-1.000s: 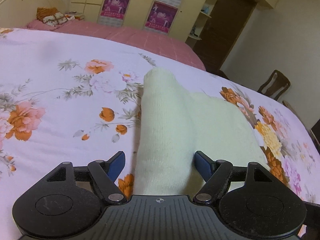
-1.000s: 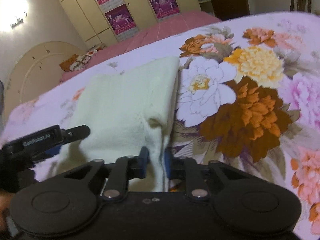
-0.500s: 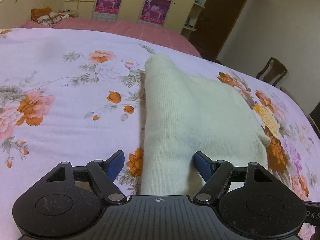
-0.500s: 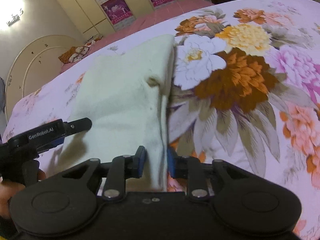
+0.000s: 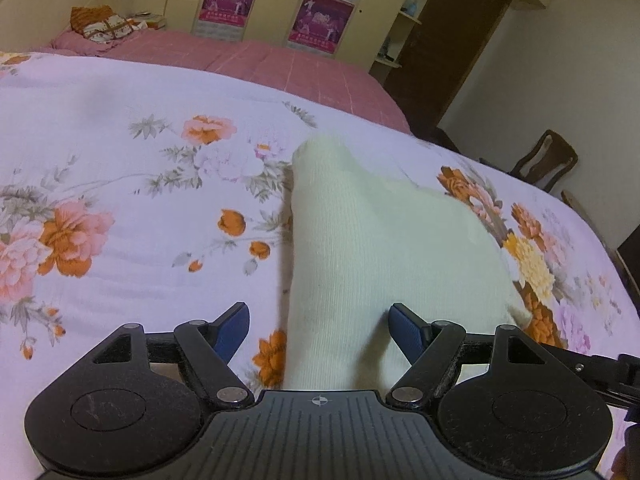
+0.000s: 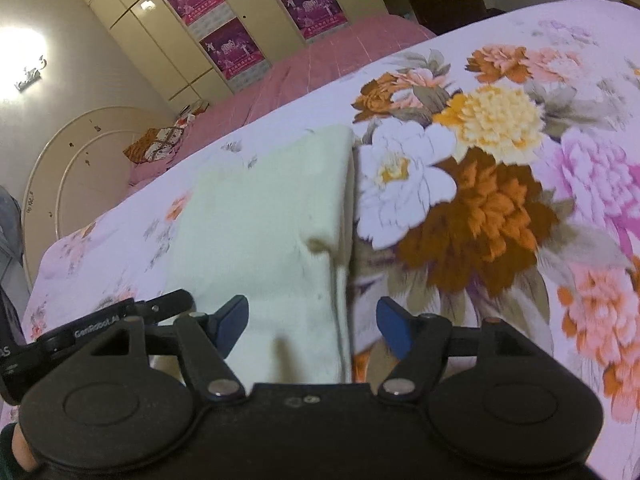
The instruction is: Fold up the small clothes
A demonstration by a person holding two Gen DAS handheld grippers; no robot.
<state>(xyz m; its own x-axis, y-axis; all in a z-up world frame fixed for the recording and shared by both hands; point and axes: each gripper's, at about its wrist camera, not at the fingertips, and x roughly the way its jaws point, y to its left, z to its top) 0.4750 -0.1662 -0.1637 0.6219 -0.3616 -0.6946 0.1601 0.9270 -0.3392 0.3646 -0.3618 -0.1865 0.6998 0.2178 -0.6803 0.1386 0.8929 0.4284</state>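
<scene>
**Right gripper releases folded garment edge**

Since the earlier frame, the right gripper [image 6: 312,322] has just been opening; its jaws now stand apart with the cream knit garment [image 6: 260,216] between them, unclamped. Left gripper [image 5: 318,328] is likewise spread, straddling the near end. Garment lies on the floral bedspread [image 5: 100,152], long axis running away from both grippers.

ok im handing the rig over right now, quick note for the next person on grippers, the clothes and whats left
Left gripper: open, jaws either side of the cream knit garment, not pinching.
Right gripper: jaws have just opened, the garment's edge lies loose between them.
Garment lies folded on the floral bedspread.
Done: fold laid, grip let go.
Left: probably pull both grippers clear and check the edges.
</scene>
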